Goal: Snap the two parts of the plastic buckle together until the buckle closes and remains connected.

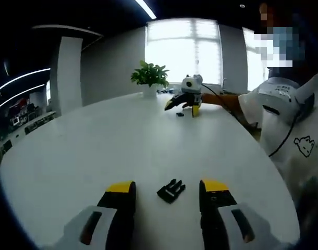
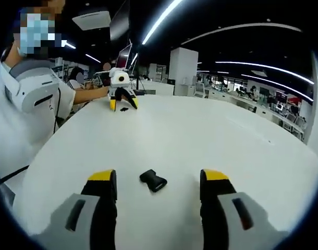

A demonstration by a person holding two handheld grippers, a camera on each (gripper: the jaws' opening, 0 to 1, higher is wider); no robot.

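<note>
The pronged half of the black plastic buckle [image 1: 171, 190] lies on the white table [image 1: 96, 151], between the yellow-tipped jaws of my left gripper [image 1: 168, 186], which stands open around it without touching. The socket half [image 2: 153, 180] lies flat between the spread jaws of my right gripper [image 2: 159, 177], also open. Across the table in the left gripper view, the right gripper [image 1: 183, 107] hovers over the small dark socket half [image 1: 180, 114]. The right gripper view shows the left gripper [image 2: 122, 103] far off, above the pronged half [image 2: 124, 110].
A potted green plant [image 1: 150, 75] stands at the table's far edge near a bright window. The person in a white shirt [image 1: 294, 130] stands at the table's side, one arm reaching to each gripper. Office desks and monitors fill the background.
</note>
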